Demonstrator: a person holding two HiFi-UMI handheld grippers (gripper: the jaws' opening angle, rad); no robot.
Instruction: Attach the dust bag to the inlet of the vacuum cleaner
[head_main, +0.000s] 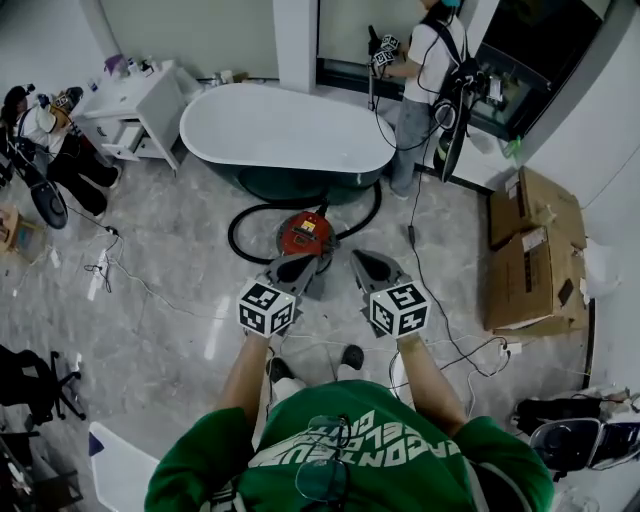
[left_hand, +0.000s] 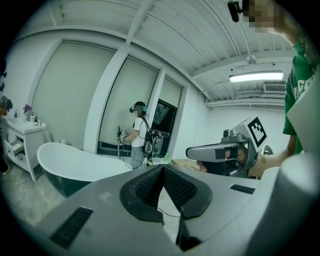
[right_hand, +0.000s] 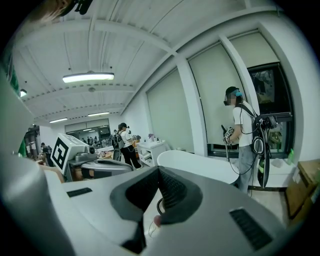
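Note:
The red vacuum cleaner (head_main: 305, 232) stands on the marble floor in front of the bathtub, with its black hose (head_main: 240, 228) looped around it. I see no dust bag in any view. My left gripper (head_main: 310, 262) hovers just short of the vacuum, jaws together and empty; in its own view the left gripper (left_hand: 162, 168) points over the tub. My right gripper (head_main: 360, 256) is level with it to the right, also shut and empty. In the right gripper view the right gripper (right_hand: 159, 169) shows only a sliver of hose and red below its pads.
A white bathtub (head_main: 285, 128) lies beyond the vacuum. Another person (head_main: 425, 80) stands at the window behind it. Cardboard boxes (head_main: 530, 250) are stacked at the right, a white cabinet (head_main: 130, 110) at the left. Cables (head_main: 440, 320) trail across the floor.

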